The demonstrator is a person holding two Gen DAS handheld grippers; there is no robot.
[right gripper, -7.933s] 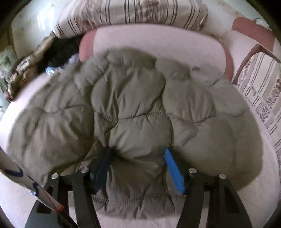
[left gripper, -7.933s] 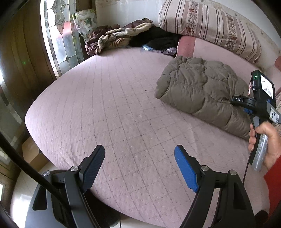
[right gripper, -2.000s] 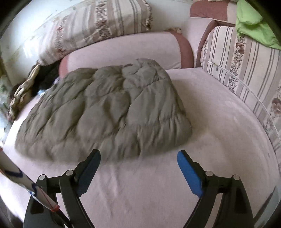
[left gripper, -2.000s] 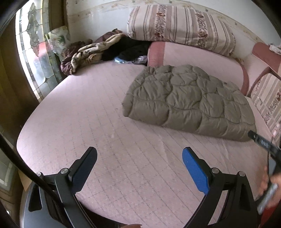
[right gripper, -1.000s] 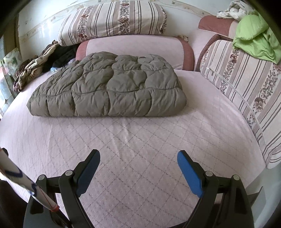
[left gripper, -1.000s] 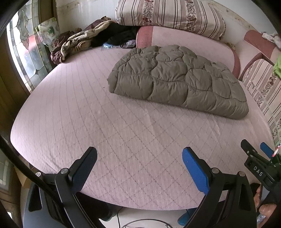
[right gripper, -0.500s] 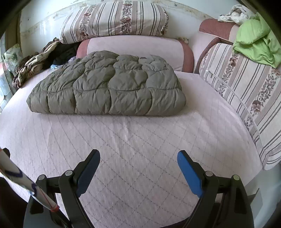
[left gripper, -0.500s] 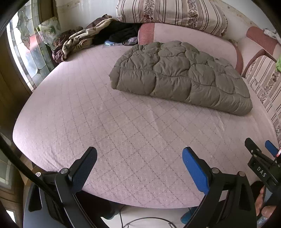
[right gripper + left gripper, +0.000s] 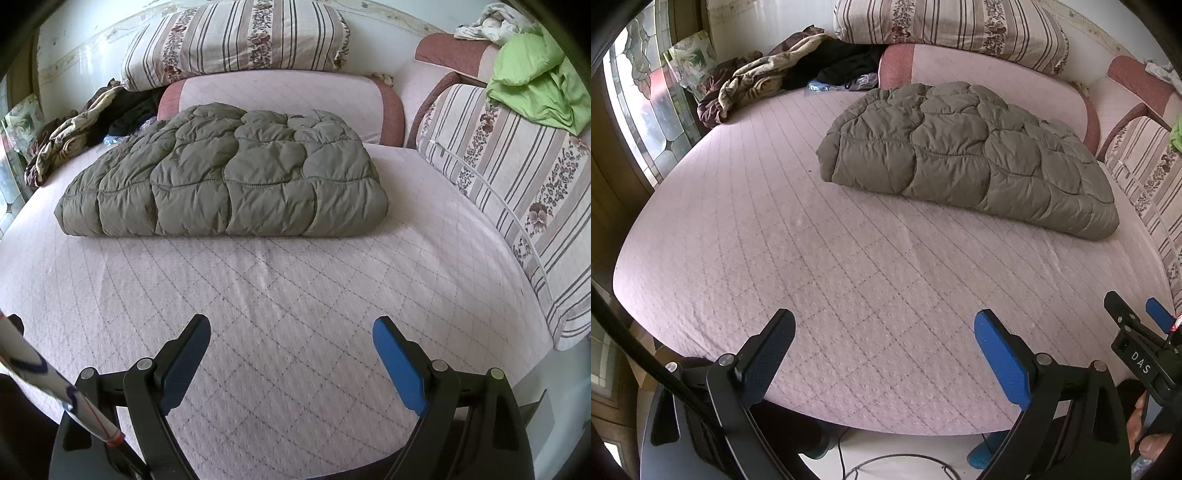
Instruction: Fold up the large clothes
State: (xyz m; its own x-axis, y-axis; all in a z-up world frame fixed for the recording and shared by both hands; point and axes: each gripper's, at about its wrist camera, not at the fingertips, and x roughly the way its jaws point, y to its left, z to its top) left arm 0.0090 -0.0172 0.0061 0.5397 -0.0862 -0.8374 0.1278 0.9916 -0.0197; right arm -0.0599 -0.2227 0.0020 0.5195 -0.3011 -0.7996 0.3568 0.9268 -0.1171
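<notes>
An olive-green quilted puffer coat (image 9: 964, 158) lies folded into a thick rectangle on the far half of the pink quilted bed (image 9: 849, 266). It also shows in the right wrist view (image 9: 229, 184). My left gripper (image 9: 884, 336) is open and empty, low over the bed's near edge, far from the coat. My right gripper (image 9: 291, 341) is open and empty over the near part of the bed (image 9: 295, 295); its body shows at the lower right of the left wrist view (image 9: 1137, 332).
A striped floral bolster (image 9: 236, 40) lies along the headboard. A heap of clothes (image 9: 757, 85) sits at the back left by a stained-glass window (image 9: 646, 110). A striped cushion (image 9: 517, 177) with a lime-green cloth (image 9: 535, 66) lines the right side.
Both grippers have drawn back from the coat to the bed's near edge and stay open. In the last half second the views barely shifted. The coat lies still.
</notes>
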